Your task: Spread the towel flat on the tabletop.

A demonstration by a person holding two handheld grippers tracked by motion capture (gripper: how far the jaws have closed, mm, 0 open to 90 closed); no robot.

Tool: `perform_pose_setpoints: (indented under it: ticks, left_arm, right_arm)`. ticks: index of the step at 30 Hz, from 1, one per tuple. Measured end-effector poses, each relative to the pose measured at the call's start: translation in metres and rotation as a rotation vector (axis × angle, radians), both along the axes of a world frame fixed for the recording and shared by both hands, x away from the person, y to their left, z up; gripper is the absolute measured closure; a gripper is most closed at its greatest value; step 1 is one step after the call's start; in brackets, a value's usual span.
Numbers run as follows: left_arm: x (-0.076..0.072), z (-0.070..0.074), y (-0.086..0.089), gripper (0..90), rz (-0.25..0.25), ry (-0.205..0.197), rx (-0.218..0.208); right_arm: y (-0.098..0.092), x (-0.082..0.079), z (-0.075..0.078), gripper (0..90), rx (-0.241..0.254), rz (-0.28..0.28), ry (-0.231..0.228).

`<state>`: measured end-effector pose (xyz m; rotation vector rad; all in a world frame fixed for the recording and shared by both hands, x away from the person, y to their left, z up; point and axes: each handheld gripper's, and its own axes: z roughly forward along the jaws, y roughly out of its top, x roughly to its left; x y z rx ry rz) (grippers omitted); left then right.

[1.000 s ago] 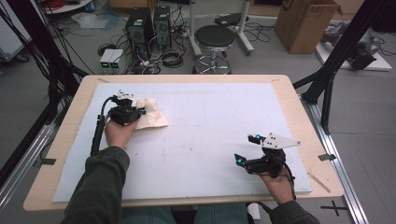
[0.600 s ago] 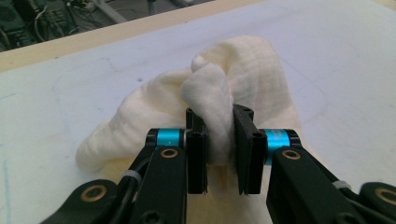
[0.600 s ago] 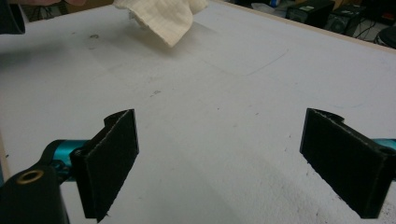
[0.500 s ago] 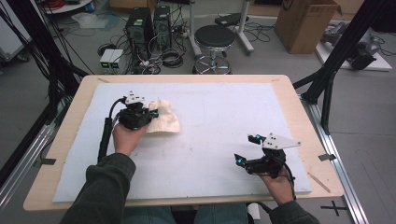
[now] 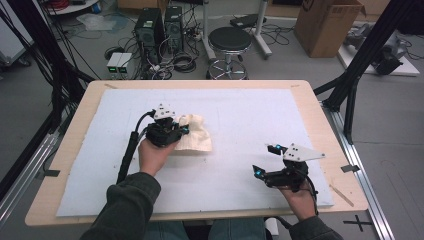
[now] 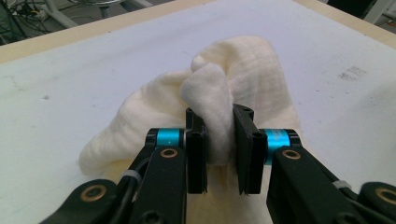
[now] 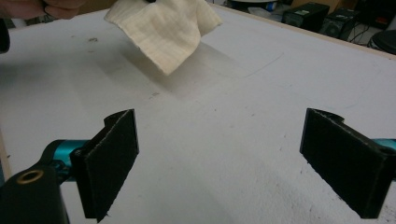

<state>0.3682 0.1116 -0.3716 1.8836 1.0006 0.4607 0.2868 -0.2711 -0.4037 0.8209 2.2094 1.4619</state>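
From the high view, the left claw pinches a cream cloth on the white mat of the tabletop, left of the middle. The right claw sits near the front right, well apart from the cloth.

In the left gripper view, the left claw squeezes a fold of the cloth between its jaws.

In the right gripper view, the right claw is wide open with nothing in it. The cloth hangs far off, with one corner lifted above the mat.
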Motion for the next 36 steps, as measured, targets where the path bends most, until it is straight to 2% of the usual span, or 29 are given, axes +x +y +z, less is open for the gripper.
perform_pose_setpoints:
  ticks: [9,12,16,17,19,24,25,27,30,32,34,35,36]
  left_arm:
    - [-0.008,-0.011,-0.029,76.2,-0.025,0.017,0.006]
    - [-0.008,-0.021,-0.04,76.0,-0.027,0.033,0.003]
    - [-0.007,-0.031,-0.047,75.8,-0.023,0.054,0.01]
    - [-0.007,-0.037,-0.051,75.6,-0.027,0.068,0.028]
    - [-0.006,-0.039,-0.053,75.3,-0.031,0.071,0.039]
    - [-0.004,-0.046,-0.059,74.4,-0.034,0.089,0.052]
    - [-0.003,-0.049,-0.059,74.1,-0.033,0.096,0.074]
    - [-0.002,-0.05,-0.059,73.4,-0.039,0.1,0.089]
    - [-0.002,-0.052,-0.058,66.1,-0.05,0.107,0.105]
    - [-0.003,-0.046,-0.054,56.5,-0.078,0.091,0.086]
    - [-0.005,-0.04,-0.049,50.8,-0.094,0.065,0.066]
    - [-0.005,-0.04,-0.049,47.7,-0.094,0.065,0.066]
    - [-0.006,-0.036,-0.046,47.7,-0.094,0.053,0.062]
  right_arm:
    - [0.0,-0.002,0.0,10.9,0.0,-0.002,0.001]
    - [0.0,-0.002,0.0,11.0,-0.003,-0.001,-0.003]
    - [-0.001,-0.002,-0.001,11.0,-0.005,0.003,-0.005]
    - [-0.001,-0.002,-0.001,11.0,-0.006,0.002,-0.005]
    - [-0.001,-0.001,-0.001,11.0,-0.004,0.004,-0.004]
    - [-0.001,-0.001,-0.001,10.9,-0.005,0.005,-0.003]
    - [-0.001,-0.001,-0.001,11.0,-0.005,0.006,-0.003]
    - [-0.001,-0.001,-0.001,11.0,-0.005,0.008,-0.003]
    - [0.001,-0.001,-0.002,10.9,-0.009,0.014,0.004]
    - [0.002,-0.001,-0.002,10.9,-0.01,0.017,0.006]
    - [0.003,0.0,-0.003,11.0,-0.015,0.021,0.005]
    - [0.003,0.0,-0.003,11.0,-0.015,0.021,0.005]
    - [0.003,0.0,-0.002,11.0,-0.017,0.022,0.014]
